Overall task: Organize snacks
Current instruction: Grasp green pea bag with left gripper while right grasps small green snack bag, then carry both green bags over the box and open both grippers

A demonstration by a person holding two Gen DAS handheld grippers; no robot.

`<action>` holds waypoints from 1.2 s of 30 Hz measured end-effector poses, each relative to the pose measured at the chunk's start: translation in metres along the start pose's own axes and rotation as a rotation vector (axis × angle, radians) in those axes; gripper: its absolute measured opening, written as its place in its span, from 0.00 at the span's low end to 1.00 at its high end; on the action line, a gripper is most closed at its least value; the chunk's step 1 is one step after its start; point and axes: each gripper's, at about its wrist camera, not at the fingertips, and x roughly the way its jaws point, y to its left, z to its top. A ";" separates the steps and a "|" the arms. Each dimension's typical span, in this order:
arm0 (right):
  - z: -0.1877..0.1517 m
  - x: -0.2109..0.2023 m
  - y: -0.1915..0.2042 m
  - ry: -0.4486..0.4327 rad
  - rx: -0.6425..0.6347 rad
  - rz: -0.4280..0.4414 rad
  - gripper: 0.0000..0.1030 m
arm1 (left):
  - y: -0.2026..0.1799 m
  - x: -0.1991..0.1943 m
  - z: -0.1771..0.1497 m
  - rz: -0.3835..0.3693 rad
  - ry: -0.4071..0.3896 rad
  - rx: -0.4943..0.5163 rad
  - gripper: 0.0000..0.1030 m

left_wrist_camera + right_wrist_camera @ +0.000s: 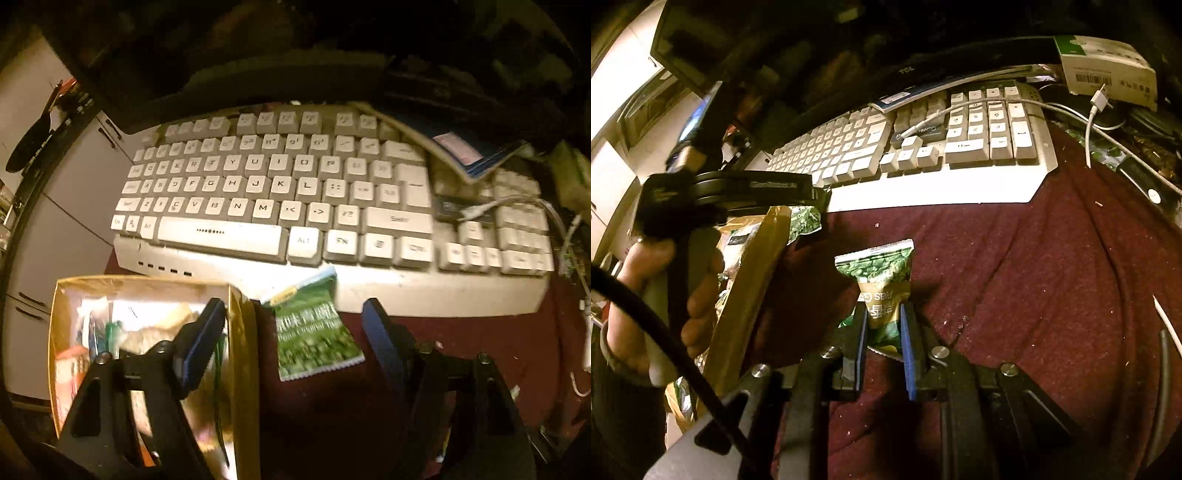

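Note:
A gold cardboard box (238,332) with several snack packets inside sits at the lower left of the left wrist view; its wall also shows in the right wrist view (753,266). A green snack packet (314,328) lies on the maroon cloth just right of the box, in front of the keyboard. My left gripper (295,314) is open, its left finger over the box and its right finger right of the packet. My right gripper (882,317) is shut on a green pea snack packet (882,280), held above the cloth right of the box.
A white keyboard (280,192) lies behind the box and packets, with a booklet (465,155), an adapter and a white cable (1089,125) on its right end. A white carton (1108,70) stands at the back right. Maroon cloth (1034,277) covers the desk. A monitor base is behind.

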 end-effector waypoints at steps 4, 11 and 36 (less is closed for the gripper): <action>0.001 0.003 0.003 0.001 -0.013 -0.003 0.15 | 0.002 0.005 0.003 0.029 0.024 0.005 0.59; 0.000 0.003 0.000 0.007 0.006 0.019 0.15 | -0.002 -0.026 0.002 0.047 0.004 0.049 0.59; -0.001 -0.001 -0.003 -0.005 0.017 0.018 0.15 | 0.013 -0.039 -0.065 -0.253 0.033 -0.043 0.35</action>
